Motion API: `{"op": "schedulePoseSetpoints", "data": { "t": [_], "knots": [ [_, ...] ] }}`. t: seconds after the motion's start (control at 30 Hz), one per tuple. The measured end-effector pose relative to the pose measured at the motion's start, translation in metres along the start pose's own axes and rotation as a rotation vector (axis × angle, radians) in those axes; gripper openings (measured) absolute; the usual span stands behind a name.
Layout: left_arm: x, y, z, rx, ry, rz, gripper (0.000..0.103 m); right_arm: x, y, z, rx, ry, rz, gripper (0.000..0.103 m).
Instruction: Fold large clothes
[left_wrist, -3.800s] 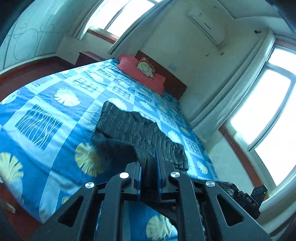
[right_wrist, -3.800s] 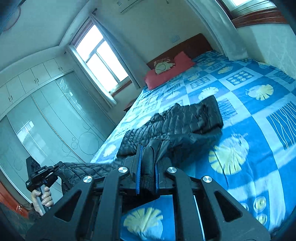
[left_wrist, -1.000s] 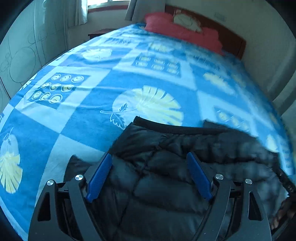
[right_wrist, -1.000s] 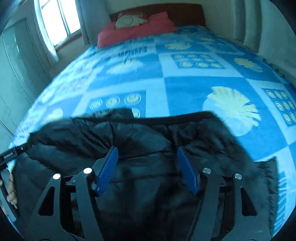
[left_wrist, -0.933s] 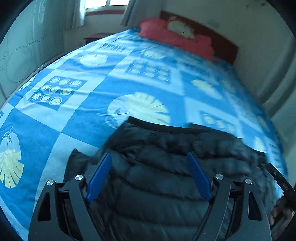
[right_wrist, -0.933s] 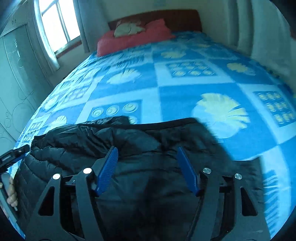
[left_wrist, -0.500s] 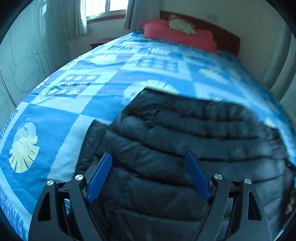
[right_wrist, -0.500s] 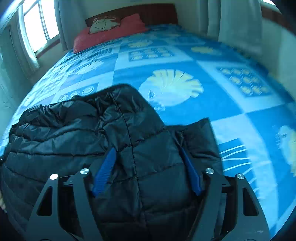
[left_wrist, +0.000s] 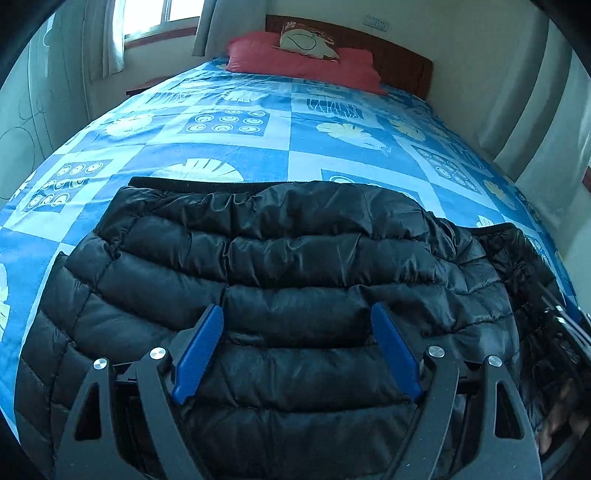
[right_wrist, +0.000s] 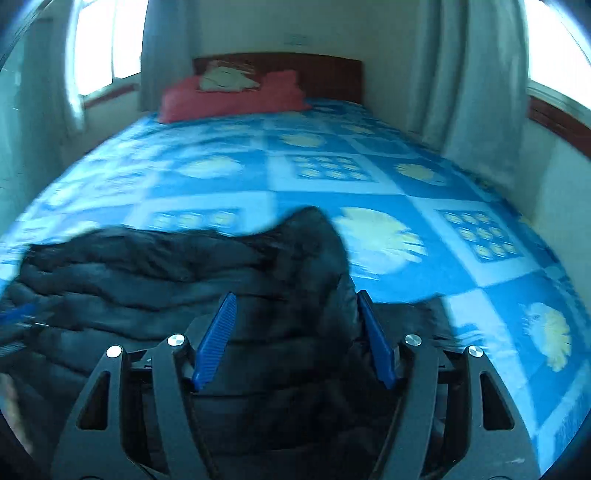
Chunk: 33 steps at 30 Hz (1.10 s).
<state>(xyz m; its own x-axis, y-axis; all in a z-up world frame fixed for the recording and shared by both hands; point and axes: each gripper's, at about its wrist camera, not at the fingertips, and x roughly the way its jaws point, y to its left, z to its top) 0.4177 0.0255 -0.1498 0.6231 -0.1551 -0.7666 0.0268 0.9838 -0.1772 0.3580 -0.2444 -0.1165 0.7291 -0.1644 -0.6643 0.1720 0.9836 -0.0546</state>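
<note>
1. The black puffer jacket (left_wrist: 295, 273) lies flat on the bed (left_wrist: 280, 122), at the end farthest from the red pillow (left_wrist: 303, 61). Its long axis runs across the bed, and its ribbed hem edge is the side facing the pillow.
2. The left claw (left_wrist: 295, 350) hangs over the jacket's near half. Its blue pads are spread wide and pinch nothing; quilted fabric lies below and between them, not pressed.
3. The right claw (right_wrist: 295, 336) hovers at the jacket's other end, where a raised fold of fabric (right_wrist: 314, 236) peaks toward the pillow. Its pads have just been closing but are apart, and no pinch on the cloth shows in the blurred view.
4. Judgement: each claw sits near one end, so the next fold likely runs along that cross-bed axis.
</note>
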Motion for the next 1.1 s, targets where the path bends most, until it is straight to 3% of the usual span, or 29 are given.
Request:
{"op": "schedulePoseSetpoints", "data": {
  "t": [0.07,0.13,0.23,0.3,0.4,0.5,0.57,0.63,0.73,0.83,0.93,1.0,1.1],
  "knots": [
    [-0.003,0.002,-0.001,-0.002,0.001,-0.014,0.081,0.011,-0.028,-0.004,0.058,0.037,-0.093,0.057],
    [-0.007,0.007,0.001,-0.021,-0.006,-0.037,0.081,0.011,-0.053,-0.007,0.127,0.045,-0.123,0.057],
    [-0.013,0.012,0.002,-0.043,-0.023,-0.043,0.081,-0.005,-0.067,-0.004,0.195,0.001,-0.092,0.057],
    [-0.012,0.012,0.002,-0.042,-0.021,-0.040,0.081,-0.019,-0.055,0.000,0.196,-0.048,0.026,0.057],
    [-0.007,0.005,0.001,-0.016,-0.010,-0.022,0.081,-0.021,-0.016,0.003,0.169,-0.025,0.316,0.057],
    [-0.001,-0.003,-0.002,0.021,-0.007,0.013,0.081,-0.010,0.031,-0.002,0.065,0.044,0.432,0.057],
    [0.004,-0.006,-0.004,0.039,0.000,0.036,0.081,0.000,0.057,-0.010,-0.032,0.074,0.411,0.057],
    [0.012,-0.010,-0.007,0.063,0.015,0.066,0.081,0.021,0.081,-0.024,-0.108,0.178,0.357,0.058],
    [0.025,-0.017,-0.013,0.105,0.015,0.114,0.083,0.030,0.085,-0.029,-0.103,0.173,0.338,0.058],
    [0.025,-0.015,-0.010,0.102,0.031,0.112,0.083,0.025,0.084,-0.030,-0.097,0.154,0.330,0.058],
    [0.005,-0.005,-0.013,0.075,0.031,0.062,0.083,0.003,0.067,-0.028,-0.045,0.129,0.337,0.061],
    [-0.016,0.004,-0.021,0.048,0.012,0.042,0.083,-0.019,0.046,-0.028,-0.014,0.089,0.306,0.073],
    [-0.055,0.026,-0.039,-0.013,-0.030,0.047,0.083,-0.055,0.008,-0.038,0.019,0.024,0.252,0.076]
  ]
}}
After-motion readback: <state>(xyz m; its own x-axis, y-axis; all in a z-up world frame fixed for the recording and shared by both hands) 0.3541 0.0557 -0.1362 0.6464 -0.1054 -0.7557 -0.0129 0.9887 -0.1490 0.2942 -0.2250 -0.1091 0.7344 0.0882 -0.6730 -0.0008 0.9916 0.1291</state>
